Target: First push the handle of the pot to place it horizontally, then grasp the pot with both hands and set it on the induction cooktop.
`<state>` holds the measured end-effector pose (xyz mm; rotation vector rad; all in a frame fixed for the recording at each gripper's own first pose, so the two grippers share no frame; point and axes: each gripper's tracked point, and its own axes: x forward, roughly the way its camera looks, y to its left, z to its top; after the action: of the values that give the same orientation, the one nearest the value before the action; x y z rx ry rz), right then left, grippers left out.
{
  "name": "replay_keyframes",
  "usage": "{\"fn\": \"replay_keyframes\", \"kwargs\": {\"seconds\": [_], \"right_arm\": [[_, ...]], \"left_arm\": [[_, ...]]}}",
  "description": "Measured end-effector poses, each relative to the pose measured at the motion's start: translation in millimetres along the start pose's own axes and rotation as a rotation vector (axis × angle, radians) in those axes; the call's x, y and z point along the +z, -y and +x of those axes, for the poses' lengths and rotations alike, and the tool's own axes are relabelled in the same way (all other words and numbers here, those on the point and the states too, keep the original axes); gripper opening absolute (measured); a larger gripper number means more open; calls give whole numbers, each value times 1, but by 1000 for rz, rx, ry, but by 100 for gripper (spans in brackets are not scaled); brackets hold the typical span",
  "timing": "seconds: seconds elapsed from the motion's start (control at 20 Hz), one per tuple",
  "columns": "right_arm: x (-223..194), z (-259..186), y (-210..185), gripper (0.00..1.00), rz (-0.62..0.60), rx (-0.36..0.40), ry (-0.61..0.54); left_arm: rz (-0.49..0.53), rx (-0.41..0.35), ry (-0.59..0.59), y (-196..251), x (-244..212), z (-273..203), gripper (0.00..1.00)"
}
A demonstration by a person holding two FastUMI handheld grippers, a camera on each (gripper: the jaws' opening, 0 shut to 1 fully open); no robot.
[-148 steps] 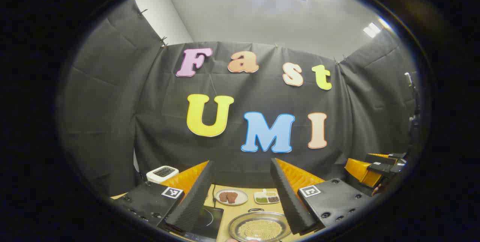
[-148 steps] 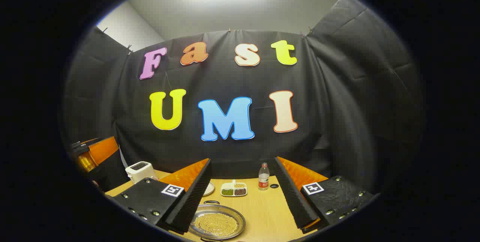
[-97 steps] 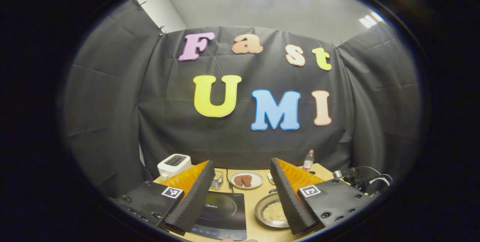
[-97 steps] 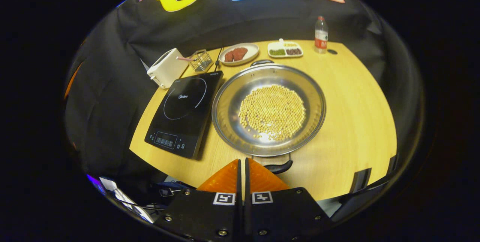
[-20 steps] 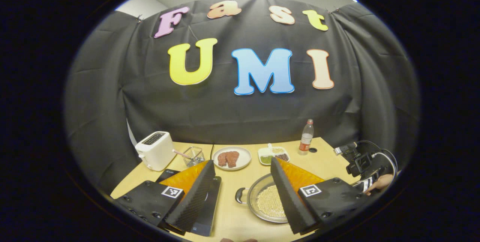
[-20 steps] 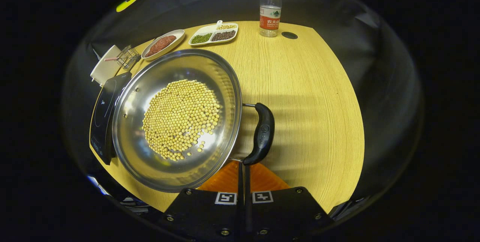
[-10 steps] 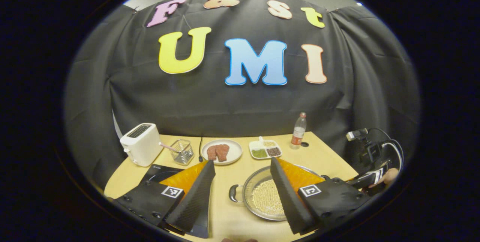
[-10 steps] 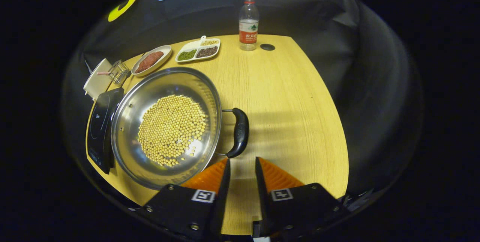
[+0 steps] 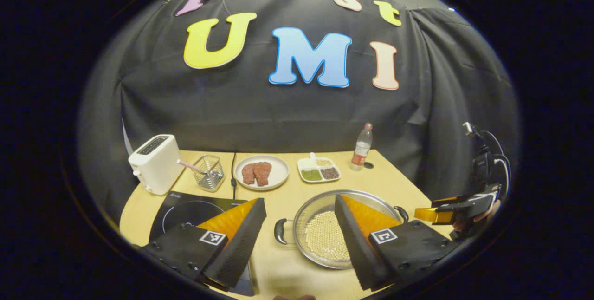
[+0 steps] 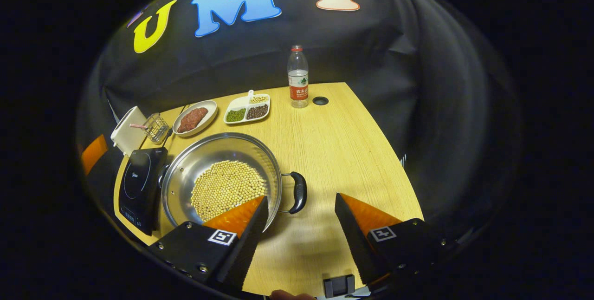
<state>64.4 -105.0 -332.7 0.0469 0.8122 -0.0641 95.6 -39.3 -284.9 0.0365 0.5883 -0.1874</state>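
A steel pot (image 9: 320, 232) of yellow beans sits on the wooden table (image 9: 394, 184), right of the black induction cooktop (image 9: 185, 211). Its two black handles point left (image 9: 280, 231) and right (image 9: 402, 213). My left gripper (image 9: 300, 200) hovers open near the table's front; its right finger covers part of the pot. In the right gripper view the pot (image 10: 222, 181) lies left of centre, beside the cooktop (image 10: 138, 183). My right gripper (image 10: 301, 197) is open, and the pot's right handle (image 10: 300, 192) lies just ahead of the gap between its fingers. The right gripper (image 9: 427, 215) also appears beyond the pot's right side.
Along the back stand a white toaster (image 9: 155, 164), a wire basket (image 9: 208, 178), a plate of meat (image 9: 261, 172), a divided dish of beans (image 9: 319, 170) and a water bottle (image 9: 361, 146). The bottle (image 10: 297, 77) stands by a small table hole (image 10: 319, 101).
The right gripper has opened and drawn back and up from the pot's right handle. The pot's handles have swung to point left and right. The left gripper's view has tipped down toward the table.
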Motion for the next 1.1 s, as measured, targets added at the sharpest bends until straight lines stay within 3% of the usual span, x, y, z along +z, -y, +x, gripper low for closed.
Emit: {"fn": "replay_keyframes", "kwargs": {"seconds": [1.1], "right_arm": [[-15, 83, -9, 89, -30, 32, -64]], "left_arm": [[-48, 4, -245, -28, -119, 116, 98]]}}
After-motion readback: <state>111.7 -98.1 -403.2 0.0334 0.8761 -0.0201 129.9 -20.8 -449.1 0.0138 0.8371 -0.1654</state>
